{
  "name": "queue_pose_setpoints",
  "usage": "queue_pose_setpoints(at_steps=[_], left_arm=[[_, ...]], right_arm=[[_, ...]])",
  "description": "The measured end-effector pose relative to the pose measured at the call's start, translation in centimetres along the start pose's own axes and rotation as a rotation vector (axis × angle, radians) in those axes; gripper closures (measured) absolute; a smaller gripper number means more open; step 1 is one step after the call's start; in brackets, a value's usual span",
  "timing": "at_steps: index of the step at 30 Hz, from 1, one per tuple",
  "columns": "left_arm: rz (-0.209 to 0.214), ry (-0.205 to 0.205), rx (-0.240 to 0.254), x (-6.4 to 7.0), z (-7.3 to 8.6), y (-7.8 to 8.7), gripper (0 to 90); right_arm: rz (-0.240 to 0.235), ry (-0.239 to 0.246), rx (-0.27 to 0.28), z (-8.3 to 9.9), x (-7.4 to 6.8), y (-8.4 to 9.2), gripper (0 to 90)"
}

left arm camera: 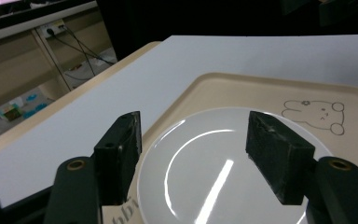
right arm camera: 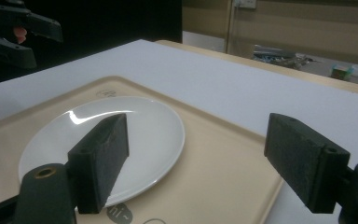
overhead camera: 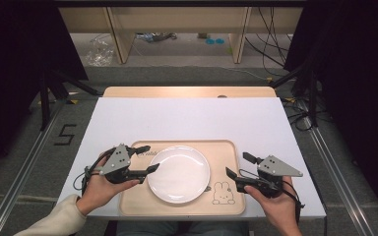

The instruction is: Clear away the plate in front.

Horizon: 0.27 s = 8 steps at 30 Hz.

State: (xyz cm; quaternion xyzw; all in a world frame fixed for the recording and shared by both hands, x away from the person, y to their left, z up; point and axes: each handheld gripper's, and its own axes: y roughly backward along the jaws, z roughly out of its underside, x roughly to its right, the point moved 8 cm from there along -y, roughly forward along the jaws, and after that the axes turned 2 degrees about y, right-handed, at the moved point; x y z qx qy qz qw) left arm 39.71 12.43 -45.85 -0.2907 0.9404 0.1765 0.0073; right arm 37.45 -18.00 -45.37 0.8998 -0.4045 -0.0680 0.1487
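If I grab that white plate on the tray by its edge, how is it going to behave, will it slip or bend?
The white plate looks rigid and glossy, with sharp highlights, so it probably won't bend but may slip between pads. Its rim is thin and low on the tray, so an edge pinch may be shallow and tilt. It looks like ceramic or melamine; treat it as breakable.

The white plate (overhead camera: pixel 178 173) looked glazed and glossy, smooth enough to throw bright streaks of light, while the beige tray (overhead camera: pixel 226 151) under it had a smooth, matt, plastic look. The pads (left arm camera: pixel 276 151) of the left gripper (overhead camera: pixel 146 158) were black, matt and slightly rough, like rubber or foam, and the white tabletop (overhead camera: pixel 187 118) was flat and matt.
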Motion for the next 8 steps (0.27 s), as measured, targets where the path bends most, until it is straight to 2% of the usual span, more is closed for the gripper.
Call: queue_pose_setpoints(at_steps=[3,4,5,7,8], left_arm=[[0.009,-0.005,-0.030,-0.09,0.47,-0.19,36.0],[0.011,0.009,-0.028,0.16,0.51,-0.34,35.9],[0.014,-0.021,-0.033,0.26,0.49,-0.44,35.8],[0.019,-0.050,-0.061,0.72,0.76,-0.69,33.3],[0.019,-0.050,-0.061,0.72,0.76,-0.69,32.4]], right_arm=[[0.004,0.004,0.006,0.00,-0.02,-0.10,22.3],[0.002,0.005,0.003,0.02,-0.06,-0.11,22.2],[0.005,0.011,0.006,0.00,0.00,-0.11,22.1],[0.001,0.004,0.001,0.04,-0.10,-0.07,21.9],[0.002,0.005,0.005,0.02,-0.08,-0.07,21.7]])
